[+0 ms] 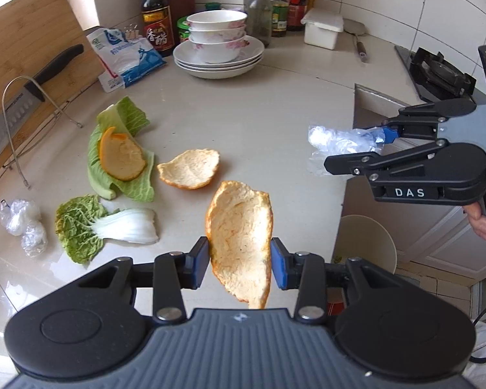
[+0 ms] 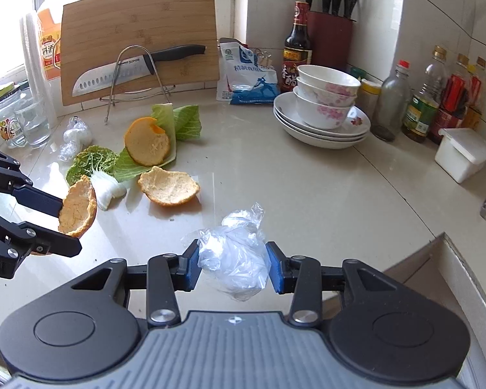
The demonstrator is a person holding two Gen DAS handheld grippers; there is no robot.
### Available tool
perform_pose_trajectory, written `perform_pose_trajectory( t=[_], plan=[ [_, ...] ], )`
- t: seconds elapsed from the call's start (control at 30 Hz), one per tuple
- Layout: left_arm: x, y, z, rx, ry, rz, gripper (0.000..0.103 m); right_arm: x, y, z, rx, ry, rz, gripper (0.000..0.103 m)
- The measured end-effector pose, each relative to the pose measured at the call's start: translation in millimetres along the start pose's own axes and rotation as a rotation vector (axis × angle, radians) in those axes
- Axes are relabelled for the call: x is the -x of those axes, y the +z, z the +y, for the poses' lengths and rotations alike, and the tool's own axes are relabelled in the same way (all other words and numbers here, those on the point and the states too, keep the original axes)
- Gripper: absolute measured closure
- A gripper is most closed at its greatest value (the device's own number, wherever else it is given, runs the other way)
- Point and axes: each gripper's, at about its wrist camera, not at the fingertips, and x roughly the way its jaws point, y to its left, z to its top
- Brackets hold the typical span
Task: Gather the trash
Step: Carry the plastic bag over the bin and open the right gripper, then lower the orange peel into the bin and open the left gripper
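My left gripper (image 1: 239, 261) is shut on a large piece of orange peel (image 1: 239, 243), lifted above the counter; the same peel (image 2: 77, 209) shows in the right wrist view between the left gripper's fingers (image 2: 39, 197). My right gripper (image 2: 233, 264) is shut on a crumpled clear plastic wrap (image 2: 233, 259), also seen at the right (image 1: 337, 144). On the counter lie a second orange peel (image 1: 189, 168), a third peel (image 1: 123, 157) resting on a cabbage leaf (image 1: 123, 178), another cabbage piece (image 1: 103, 227) and several balls of plastic wrap (image 1: 21, 223).
Stacked bowls on plates (image 1: 218, 48), sauce bottles (image 1: 157, 16), a salt bag (image 1: 129, 55), a white box (image 1: 322, 29) and a cutting board with a knife (image 2: 129, 71) on a wire rack line the back. A white bin (image 1: 366, 243) stands below the counter edge (image 1: 346, 181).
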Motion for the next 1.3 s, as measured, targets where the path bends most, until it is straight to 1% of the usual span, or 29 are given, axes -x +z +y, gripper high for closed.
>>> perform_pose_trajectory(
  t=[0.13, 0.27, 0.4, 0.57, 0.67, 0.8, 0.87, 0.9, 0.93, 0.97, 1.0, 1.03, 1.07, 1.13, 1.3],
  plan=[
    [-1.8, 3.8, -24.3, -0.047, -0.034, -0.003, 0.064, 18.6, -23.7, -13.6, -0.048, -0.041, 0.010, 0.057],
    [-6.4, 9.4, -50.7, -0.093, -0.076, -0.004, 0.064, 32.7, -50.3, -32.1, -0.092, -0.100, 0.029, 0.057],
    [-14.0, 16.6, -76.8, -0.136, -0.118, 0.000, 0.064, 39.1, -83.2, -55.7, -0.156, -0.160, 0.066, 0.057],
    [-27.0, 25.9, -106.6, -0.180, -0.160, 0.008, 0.064, 30.3, -127.2, -87.5, -0.245, -0.206, 0.141, 0.057],
    [-36.4, 31.4, -124.4, -0.199, -0.176, 0.016, 0.064, 20.3, -151.9, -102.4, -0.280, -0.219, 0.185, 0.057],
    [-48.7, 37.7, -143.8, -0.209, -0.186, 0.026, 0.064, 7.9, -174.4, -117.8, -0.305, -0.231, 0.223, 0.054],
    [-54.5, 40.7, -151.3, -0.210, -0.187, 0.033, 0.064, 2.1, -182.9, -125.4, -0.308, -0.233, 0.242, 0.051],
    [-57.9, 41.3, -155.7, -0.213, -0.188, 0.036, 0.064, 0.5, -185.9, -128.0, -0.310, -0.235, 0.246, 0.046],
    [-61.0, 42.5, -159.5, -0.215, -0.188, 0.041, 0.064, -0.3, -189.3, -130.9, -0.310, -0.242, 0.245, 0.036],
    [-63.5, 43.6, -162.7, -0.216, -0.189, 0.044, 0.064, 0.1, -191.6, -132.8, -0.310, -0.249, 0.240, 0.031],
    [-66.4, 44.3, -166.8, -0.221, -0.192, 0.047, 0.064, 1.4, -193.2, -135.0, -0.312, -0.252, 0.233, 0.022],
    [-69.4, 45.3, -171.0, -0.226, -0.191, 0.049, 0.064, 3.4, -194.5, -136.8, -0.315, -0.251, 0.226, 0.017],
    [-72.3, 46.0, -174.7, -0.230, -0.189, 0.052, 0.064, 5.9, -195.0, -138.5, -0.320, -0.250, 0.219, 0.016],
    [-79.2, 47.4, -182.5, -0.234, -0.197, 0.062, 0.064, 10.8, -196.5, -141.7, -0.332, -0.254, 0.209, 0.009],
    [-96.7, 49.7, -201.3, -0.251, -0.226, 0.085, 0.064, 27.4, -201.6, -150.5, -0.368, -0.271, 0.190, 0.003]
  ],
)
